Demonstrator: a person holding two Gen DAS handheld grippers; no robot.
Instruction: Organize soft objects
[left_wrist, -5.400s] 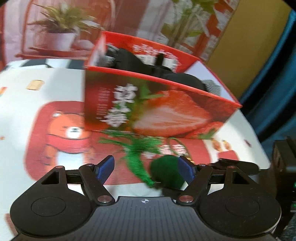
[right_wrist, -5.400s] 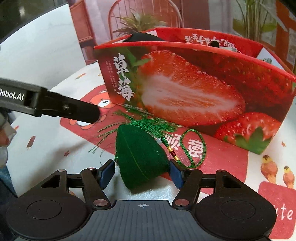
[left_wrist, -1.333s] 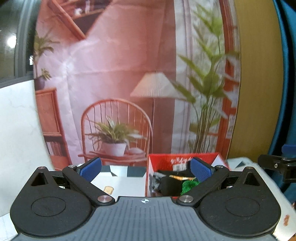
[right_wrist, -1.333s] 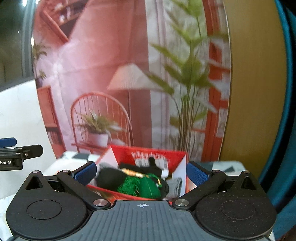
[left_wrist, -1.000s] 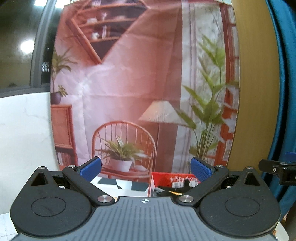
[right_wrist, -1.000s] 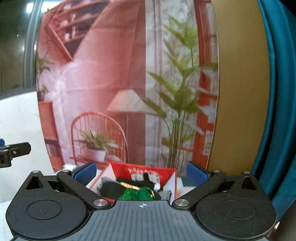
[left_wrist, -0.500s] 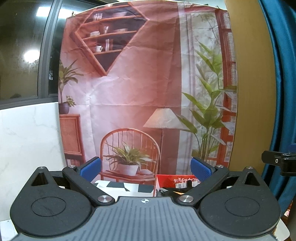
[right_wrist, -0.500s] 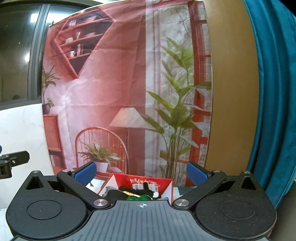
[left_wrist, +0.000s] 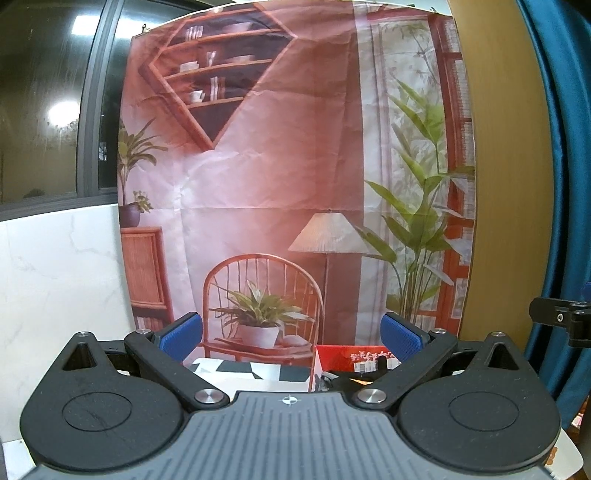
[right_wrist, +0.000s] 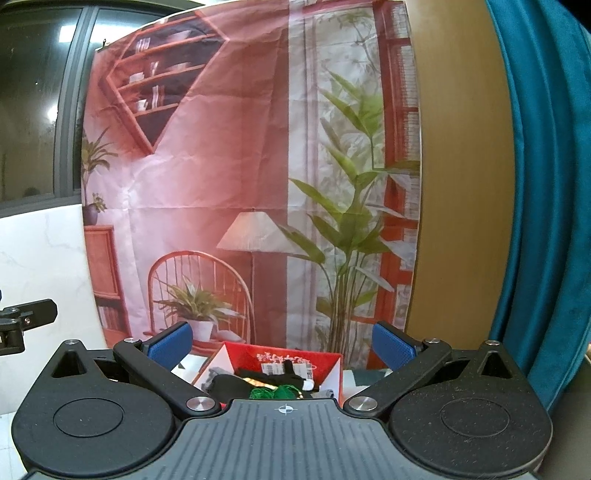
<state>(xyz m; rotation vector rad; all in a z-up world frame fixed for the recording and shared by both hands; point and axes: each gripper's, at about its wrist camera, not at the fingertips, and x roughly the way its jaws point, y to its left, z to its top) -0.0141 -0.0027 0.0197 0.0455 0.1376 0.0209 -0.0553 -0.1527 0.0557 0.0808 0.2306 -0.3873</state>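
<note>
- White printed characters are seen on the inner wall of the red box (right_wrist: 291, 357); too small to be read.
- No other text is found.

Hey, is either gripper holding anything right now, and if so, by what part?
Nothing is held. The left gripper and right gripper are both open and empty, above the red cardboard box of soft items.

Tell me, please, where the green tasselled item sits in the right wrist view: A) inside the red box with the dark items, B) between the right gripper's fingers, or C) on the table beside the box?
A: the green tasselled item lies inside the red box beside dark items, while the right gripper stands open and empty.
</note>
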